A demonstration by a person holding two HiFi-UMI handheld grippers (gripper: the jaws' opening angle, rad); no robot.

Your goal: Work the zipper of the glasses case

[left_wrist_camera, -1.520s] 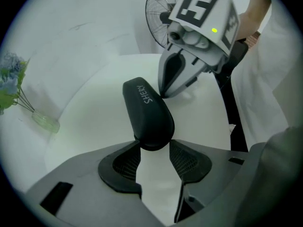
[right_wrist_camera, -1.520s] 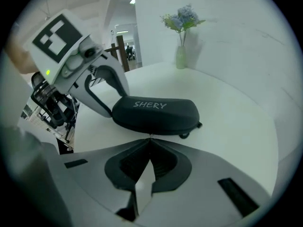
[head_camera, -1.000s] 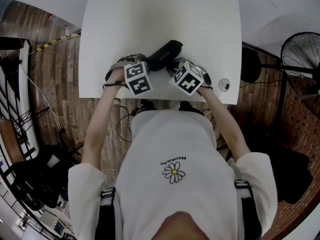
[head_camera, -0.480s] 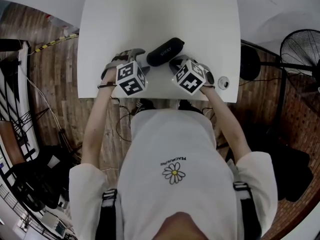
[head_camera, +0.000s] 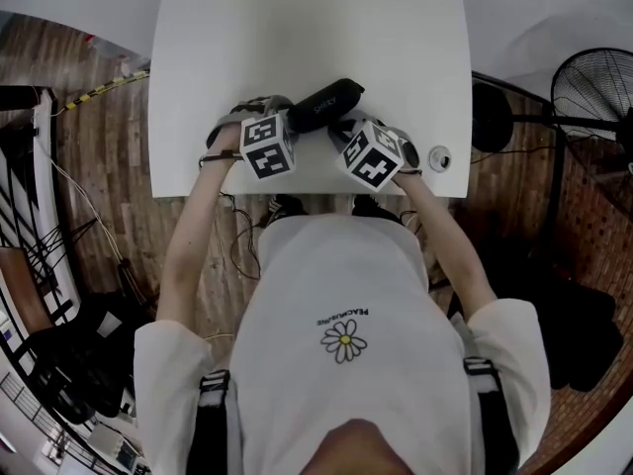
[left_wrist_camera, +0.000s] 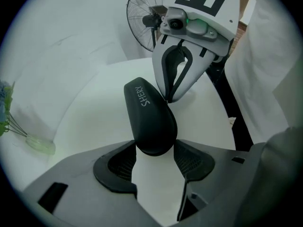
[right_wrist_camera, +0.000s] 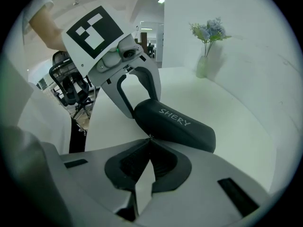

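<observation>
A black glasses case lies slantwise on the white table. My left gripper is at its near left end. In the left gripper view the jaws have just been opening, and the case's rounded end sits between the spread pads without being squeezed. My right gripper is shut with its tips against the case's side. A tiny glint of the zipper pull shows pinched there. Each gripper sees the other: the right gripper and the left gripper both touch the case.
A vase of flowers stands at the table's far edge, also seen as a green vase. A small round object lies near the table's right front corner. A floor fan stands to the right of the table.
The left gripper's marker cube has shifted slightly and rolled a little. The case and the right gripper have stayed where they were.
</observation>
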